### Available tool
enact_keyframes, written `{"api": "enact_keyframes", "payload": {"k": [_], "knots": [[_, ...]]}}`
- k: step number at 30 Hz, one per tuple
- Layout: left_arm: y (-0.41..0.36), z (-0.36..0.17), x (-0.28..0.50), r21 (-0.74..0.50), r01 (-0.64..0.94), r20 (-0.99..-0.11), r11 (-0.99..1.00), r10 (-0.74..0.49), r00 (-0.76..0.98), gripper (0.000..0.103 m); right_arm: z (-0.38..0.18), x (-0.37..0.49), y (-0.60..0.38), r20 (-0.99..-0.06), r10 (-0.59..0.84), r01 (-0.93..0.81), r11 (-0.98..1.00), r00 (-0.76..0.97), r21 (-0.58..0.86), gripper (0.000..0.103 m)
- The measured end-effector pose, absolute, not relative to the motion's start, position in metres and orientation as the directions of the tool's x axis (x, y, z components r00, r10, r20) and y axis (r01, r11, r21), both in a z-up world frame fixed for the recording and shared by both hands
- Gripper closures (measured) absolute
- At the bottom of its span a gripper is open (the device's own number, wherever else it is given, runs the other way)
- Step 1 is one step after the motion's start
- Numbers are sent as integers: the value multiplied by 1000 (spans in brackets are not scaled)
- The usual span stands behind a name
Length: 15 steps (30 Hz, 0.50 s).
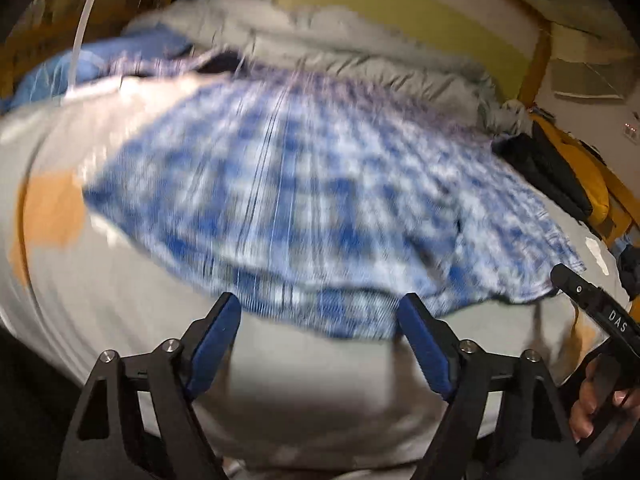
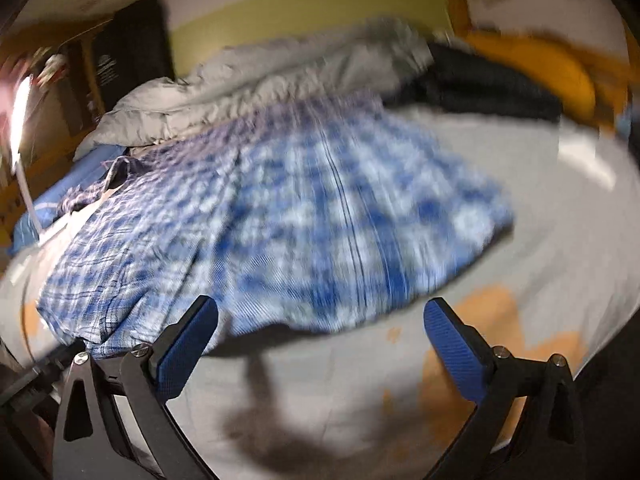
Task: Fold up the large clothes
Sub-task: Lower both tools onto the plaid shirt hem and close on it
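Note:
A large blue-and-white plaid shirt point(image 1: 304, 200) lies spread on a grey bed sheet point(image 1: 312, 392); it also shows in the right wrist view point(image 2: 288, 216). Both views are motion-blurred. My left gripper point(image 1: 320, 312) is open and empty, its blue pads point(image 1: 216, 344) just short of the shirt's near hem. My right gripper point(image 2: 320, 320) is open and empty, above the sheet point(image 2: 320, 400) at the shirt's near edge. The right gripper's body point(image 1: 592, 304) shows at the right edge of the left wrist view.
A rumpled grey duvet point(image 1: 360, 48) lies behind the shirt. Dark clothes point(image 2: 480, 80) and a yellow item point(image 2: 560, 68) sit at the far right. A blue cloth point(image 1: 80, 68) lies at the far left. The sheet has orange patches point(image 2: 492, 312). A wall is behind the bed.

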<state>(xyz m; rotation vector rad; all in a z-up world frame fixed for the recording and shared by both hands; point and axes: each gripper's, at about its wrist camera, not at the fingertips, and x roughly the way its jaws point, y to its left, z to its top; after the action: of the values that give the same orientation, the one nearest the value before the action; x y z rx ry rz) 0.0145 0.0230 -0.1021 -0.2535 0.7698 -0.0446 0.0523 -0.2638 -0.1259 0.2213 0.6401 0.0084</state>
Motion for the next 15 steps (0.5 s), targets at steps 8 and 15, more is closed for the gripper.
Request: {"api": "enact_keyframes", "payload": {"k": [8,15], "knots": [[37,-103,26,-347,-57,-681,936,-210,701,23,-140,56,-284,-596,206,39,928,776,371,18],[56,-94,37,-383,-122,-652,916,-175,738,89,-132,76,-284,-607,192,54,930,771,363,74]]}}
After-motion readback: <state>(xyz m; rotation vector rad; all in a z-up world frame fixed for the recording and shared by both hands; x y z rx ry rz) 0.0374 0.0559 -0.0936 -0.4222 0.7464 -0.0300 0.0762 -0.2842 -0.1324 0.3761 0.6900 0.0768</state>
